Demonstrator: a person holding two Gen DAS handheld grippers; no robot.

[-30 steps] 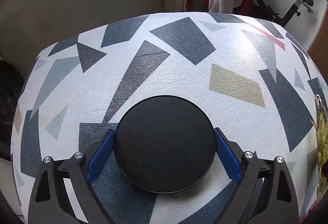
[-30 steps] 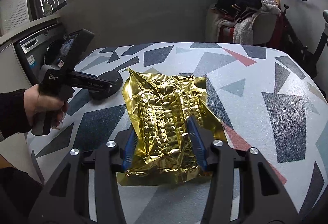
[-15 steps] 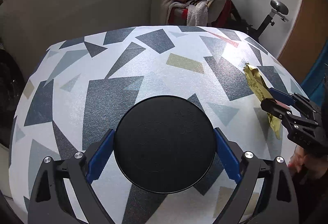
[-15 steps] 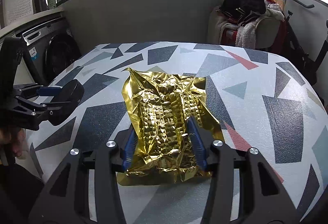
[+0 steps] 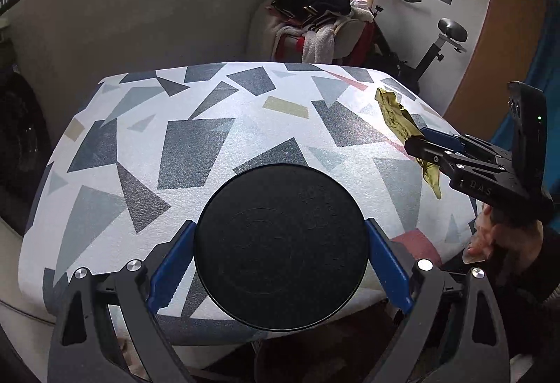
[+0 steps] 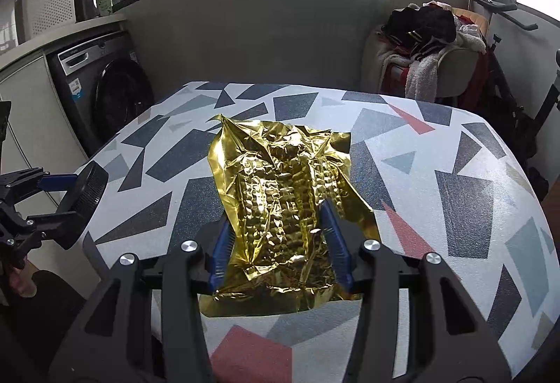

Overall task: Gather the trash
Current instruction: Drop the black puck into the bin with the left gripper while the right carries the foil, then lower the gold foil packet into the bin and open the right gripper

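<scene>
Two pieces are held off the patterned table (image 6: 455,173): the right hand-held gripper (image 6: 280,243) clamps the crinkled gold foil wrapper (image 6: 283,201) lengthwise above it, the left hand-held gripper (image 5: 280,264) clamps the round black plastic lid (image 5: 280,257) beyond its near edge.

Left wrist view looks down past the near edge of the table (image 5: 217,124), facing the window wall. Right wrist view sits closer over the table (image 6: 465,194), angled likewise. Both share the patterned tabletop and clothes-piled chair (image 5: 315,29) (image 6: 427,47).

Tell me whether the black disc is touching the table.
Apart. The right wrist view shows the black disc held edge-on in the left gripper, off past the edge of the table, with floor beneath it.
</scene>
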